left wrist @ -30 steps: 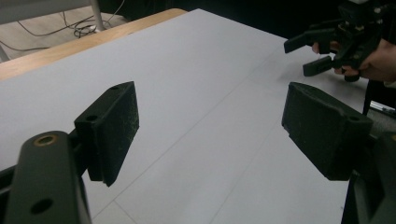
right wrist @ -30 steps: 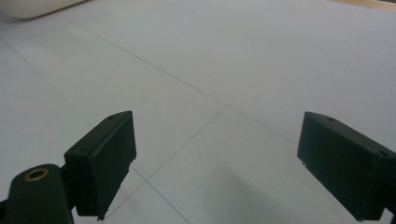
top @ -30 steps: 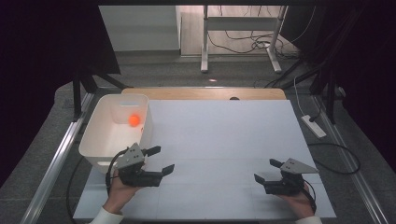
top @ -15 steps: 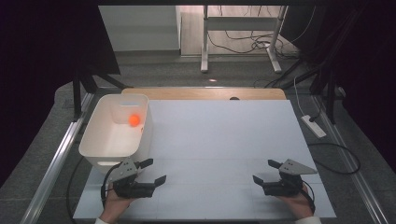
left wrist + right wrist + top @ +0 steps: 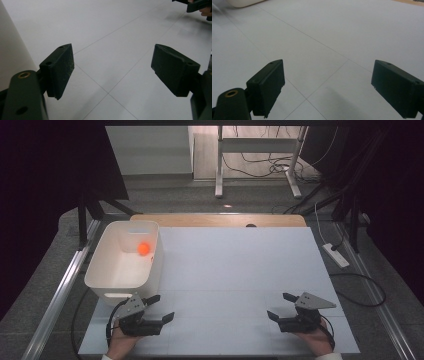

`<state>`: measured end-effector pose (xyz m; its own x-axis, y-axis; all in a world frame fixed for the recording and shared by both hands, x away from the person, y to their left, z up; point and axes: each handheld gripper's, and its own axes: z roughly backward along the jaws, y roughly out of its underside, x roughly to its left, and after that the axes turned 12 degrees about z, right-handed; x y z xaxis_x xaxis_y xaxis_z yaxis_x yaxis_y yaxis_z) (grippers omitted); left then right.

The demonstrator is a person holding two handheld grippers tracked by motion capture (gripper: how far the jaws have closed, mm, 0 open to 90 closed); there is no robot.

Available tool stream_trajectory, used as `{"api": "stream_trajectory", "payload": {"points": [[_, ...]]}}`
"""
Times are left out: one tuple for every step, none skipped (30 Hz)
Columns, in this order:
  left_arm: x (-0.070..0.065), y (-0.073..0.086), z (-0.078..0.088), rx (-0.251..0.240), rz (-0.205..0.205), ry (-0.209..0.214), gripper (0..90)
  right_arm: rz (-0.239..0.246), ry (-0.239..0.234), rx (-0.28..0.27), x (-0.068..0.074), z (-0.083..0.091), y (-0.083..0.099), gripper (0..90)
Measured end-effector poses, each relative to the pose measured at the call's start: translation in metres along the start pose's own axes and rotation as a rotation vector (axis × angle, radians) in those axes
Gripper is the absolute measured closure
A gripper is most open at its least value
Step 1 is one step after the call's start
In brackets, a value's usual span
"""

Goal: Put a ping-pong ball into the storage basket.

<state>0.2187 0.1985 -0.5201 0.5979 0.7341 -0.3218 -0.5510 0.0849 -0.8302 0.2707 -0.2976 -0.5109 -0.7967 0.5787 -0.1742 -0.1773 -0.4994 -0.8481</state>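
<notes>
- The left hand-held gripper (image 5: 160, 307) sits low over the near left part of the desk (image 5: 240, 270), with its jaws spread wide and nothing between them.
- In the left gripper view, the same hand-held gripper (image 5: 112, 72) shows its two black pads well apart, with bare white desk surface (image 5: 112, 37) and thin seam lines between them.
- Just beyond and slightly to the outer side of the left hand-held gripper stands a white bin (image 5: 100, 275). Its near wall is close to the jaw tips, though I cannot tell whether they touch.
- An orange ball (image 5: 144, 249) lies inside the bin toward its far end, well beyond the left hand-held gripper.
- The right hand-held gripper (image 5: 281, 306) rests over the near right part of the desk, jaws also wide and empty, pointing toward the left one.
- The right gripper view shows this hand-held gripper (image 5: 327, 87) with both pads far apart over plain white surface (image 5: 337, 30).
- A hand (image 5: 122, 345) holds the left hand-held gripper, and another hand (image 5: 315, 342) holds the right.
- The two hand-held grippers are well apart, with open desk between them.
</notes>
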Motion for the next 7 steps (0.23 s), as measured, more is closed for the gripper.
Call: {"api": "stream_trajectory", "payload": {"points": [[0.0001,-0.0001,-0.0003,0.001,0.003,0.002,19.5,0.000,0.001,0.001,-0.0001,0.0003,0.0003,11.1],[0.0003,-0.0004,-0.0011,-0.001,0.003,0.001,19.5,0.000,0.000,0.003,-0.0003,0.0005,0.0004,11.1],[0.0003,-0.0005,-0.0013,-0.001,0.002,0.000,19.5,0.001,0.001,0.004,-0.0005,0.0006,0.0007,11.2],[0.0002,-0.0007,-0.0018,0.000,0.001,0.001,19.5,0.001,0.001,0.004,-0.0005,0.0006,0.0008,11.1],[0.0000,-0.0009,-0.0022,0.002,-0.002,0.003,19.5,0.002,0.000,0.007,-0.0007,0.0005,0.0010,11.2],[-0.0002,-0.0011,-0.0022,0.002,-0.005,0.004,19.4,0.001,0.001,0.006,-0.0006,0.0001,0.0011,11.2],[-0.0003,-0.0012,-0.0022,0.001,-0.004,0.005,19.4,0.001,0.000,0.007,-0.0004,-0.0002,0.0011,11.2]]}}
